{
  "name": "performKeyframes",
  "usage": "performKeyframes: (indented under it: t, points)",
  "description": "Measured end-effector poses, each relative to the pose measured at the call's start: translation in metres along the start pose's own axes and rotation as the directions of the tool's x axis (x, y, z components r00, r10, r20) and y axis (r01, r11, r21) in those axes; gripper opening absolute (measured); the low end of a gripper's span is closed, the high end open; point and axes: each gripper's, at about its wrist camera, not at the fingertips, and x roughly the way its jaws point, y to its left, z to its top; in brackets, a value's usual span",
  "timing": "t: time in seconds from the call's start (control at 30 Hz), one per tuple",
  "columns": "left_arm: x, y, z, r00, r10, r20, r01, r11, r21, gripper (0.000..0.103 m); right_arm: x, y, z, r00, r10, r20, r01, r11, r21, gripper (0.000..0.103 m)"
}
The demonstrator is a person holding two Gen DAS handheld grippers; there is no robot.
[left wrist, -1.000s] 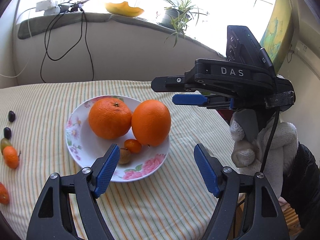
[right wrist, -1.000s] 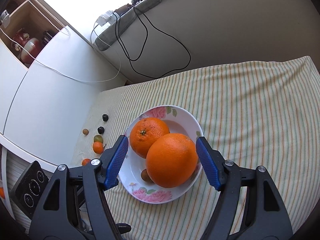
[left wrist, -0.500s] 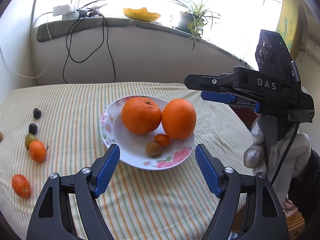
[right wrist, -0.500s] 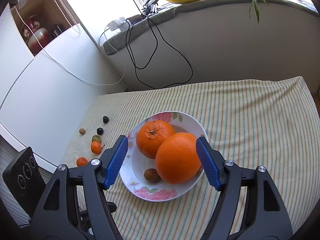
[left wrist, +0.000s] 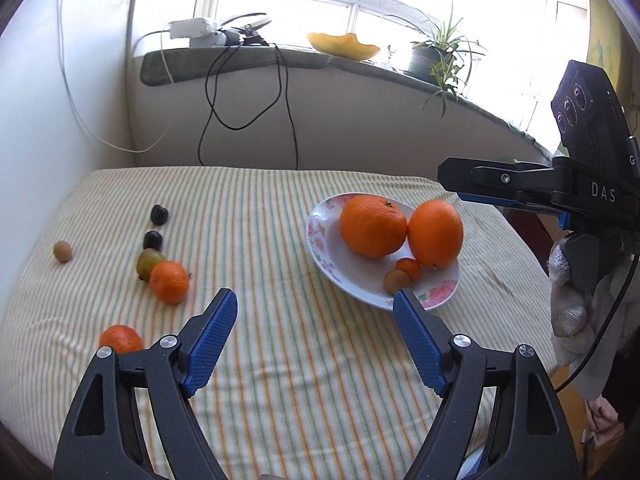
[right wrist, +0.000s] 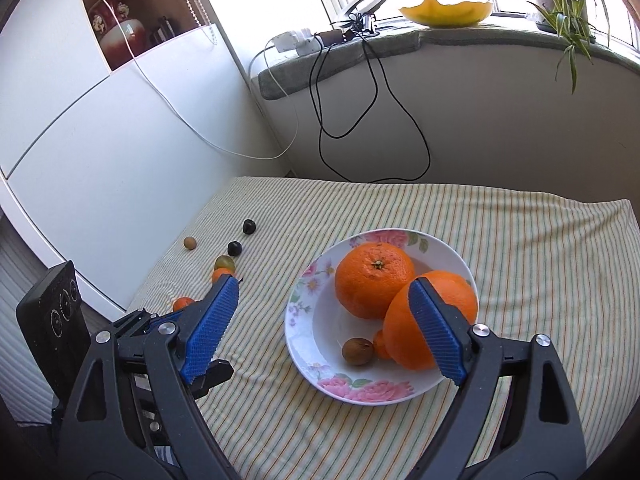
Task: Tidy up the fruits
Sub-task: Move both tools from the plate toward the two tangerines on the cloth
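Note:
A floral plate (left wrist: 340, 264) (right wrist: 304, 332) on the striped cloth holds two big oranges (left wrist: 372, 226) (right wrist: 372, 284), a small orange fruit (left wrist: 408, 269) and a small brown fruit (left wrist: 396, 281) (right wrist: 357, 351). Loose on the cloth at the left lie a mandarin (left wrist: 169, 282), another orange fruit (left wrist: 120, 338), a green fruit (left wrist: 148, 262), two dark fruits (left wrist: 159, 214) and a small brown one (left wrist: 63, 251). My left gripper (left wrist: 316, 320) is open and empty, above bare cloth between the plate and the loose fruit. My right gripper (right wrist: 320, 300) is open and empty, above the plate's left side.
The table meets a white cabinet (right wrist: 100, 160) on the left and a curved wall (left wrist: 320, 120) behind. Cables (left wrist: 248, 120) hang from the sill, which holds a yellow bowl (left wrist: 344, 46) and a potted plant (left wrist: 436, 60). The right gripper's body (left wrist: 560, 192) juts in over the table's right edge.
Both grippers have pulled back and swung left. The plate now sits right of centre in the left wrist view and the loose fruits have come into view. Both stay open.

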Motion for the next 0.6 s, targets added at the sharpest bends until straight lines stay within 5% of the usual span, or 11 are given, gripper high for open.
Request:
performKeyframes:
  t: [0.6]
  points:
    - [-0.029,0.099,-0.04,0.989,0.15,0.013,-0.145,0.974,-0.174,0.078,0.055,0.063,-0.006,0.991,0.1,-0.093,-0.109,0.989,-0.102,0.088]
